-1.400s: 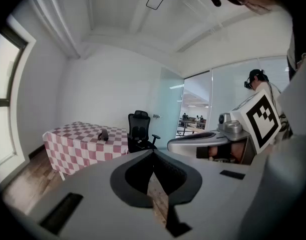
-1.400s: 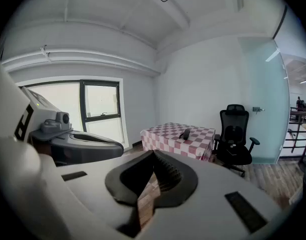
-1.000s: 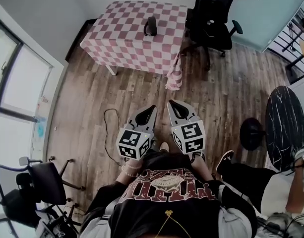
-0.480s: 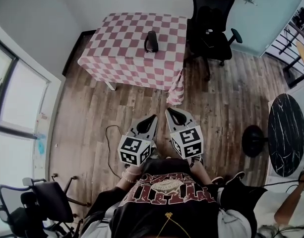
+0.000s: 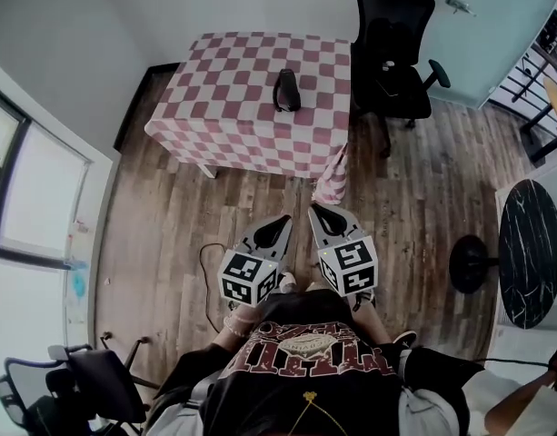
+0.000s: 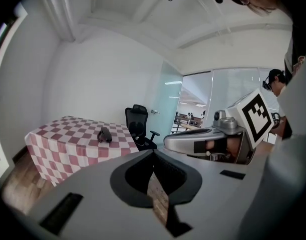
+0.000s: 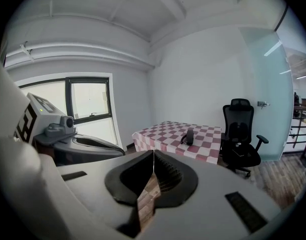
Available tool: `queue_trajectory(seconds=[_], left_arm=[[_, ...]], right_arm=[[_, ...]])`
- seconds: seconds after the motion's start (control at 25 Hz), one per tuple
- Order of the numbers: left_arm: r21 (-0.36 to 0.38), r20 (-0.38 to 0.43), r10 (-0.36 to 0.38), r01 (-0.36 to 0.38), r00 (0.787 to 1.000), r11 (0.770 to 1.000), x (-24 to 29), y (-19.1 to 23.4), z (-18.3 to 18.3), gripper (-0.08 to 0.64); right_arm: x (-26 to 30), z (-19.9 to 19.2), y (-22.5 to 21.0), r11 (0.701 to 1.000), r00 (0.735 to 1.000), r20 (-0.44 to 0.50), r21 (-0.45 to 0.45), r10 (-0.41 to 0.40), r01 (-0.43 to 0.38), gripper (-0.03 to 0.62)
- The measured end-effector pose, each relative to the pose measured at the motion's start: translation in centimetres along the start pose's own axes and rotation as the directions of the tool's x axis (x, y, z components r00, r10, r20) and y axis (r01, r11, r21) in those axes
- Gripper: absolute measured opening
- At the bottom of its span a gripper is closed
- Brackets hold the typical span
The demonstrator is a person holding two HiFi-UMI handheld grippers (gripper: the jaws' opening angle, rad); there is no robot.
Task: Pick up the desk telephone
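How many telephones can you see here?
1. The desk telephone lies on the checkered table, toward the black office chair. No other shows, though some may be hidden.

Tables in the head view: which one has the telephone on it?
The rectangular table with the pink-checked cloth, where the black telephone lies; the round dark marbled table at the right has none.

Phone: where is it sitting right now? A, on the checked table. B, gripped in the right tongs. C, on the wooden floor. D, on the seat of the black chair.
A: the phone lies on top of the checked table, with the chair standing beside that table.
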State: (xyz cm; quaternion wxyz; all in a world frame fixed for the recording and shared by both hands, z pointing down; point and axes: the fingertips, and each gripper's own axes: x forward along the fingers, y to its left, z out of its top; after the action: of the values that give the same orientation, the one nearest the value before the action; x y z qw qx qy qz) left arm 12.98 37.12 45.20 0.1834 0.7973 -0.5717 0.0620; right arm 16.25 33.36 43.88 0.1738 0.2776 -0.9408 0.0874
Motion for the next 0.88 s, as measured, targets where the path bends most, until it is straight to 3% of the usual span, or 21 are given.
queue_trajectory(seconds=[0.44, 0.88], left_arm=[[-0.027, -0.025, -0.009, 0.008, 1.0, 1.0, 2.6, 2.9, 0.7, 0.002], [-0.034, -0.023, 0.024, -0.025, 0.999, 0.999, 9.6, 5.8, 4.5, 0.002]], right_arm=[[2.6, 0.2, -2.3, 1.0, 0.999, -0.03, 0.025, -0.016, 0.017, 0.02], [8.0, 3.3, -7.7, 0.999, 0.998, -0.04, -0.007, 0.054, -0.054, 0.02]])
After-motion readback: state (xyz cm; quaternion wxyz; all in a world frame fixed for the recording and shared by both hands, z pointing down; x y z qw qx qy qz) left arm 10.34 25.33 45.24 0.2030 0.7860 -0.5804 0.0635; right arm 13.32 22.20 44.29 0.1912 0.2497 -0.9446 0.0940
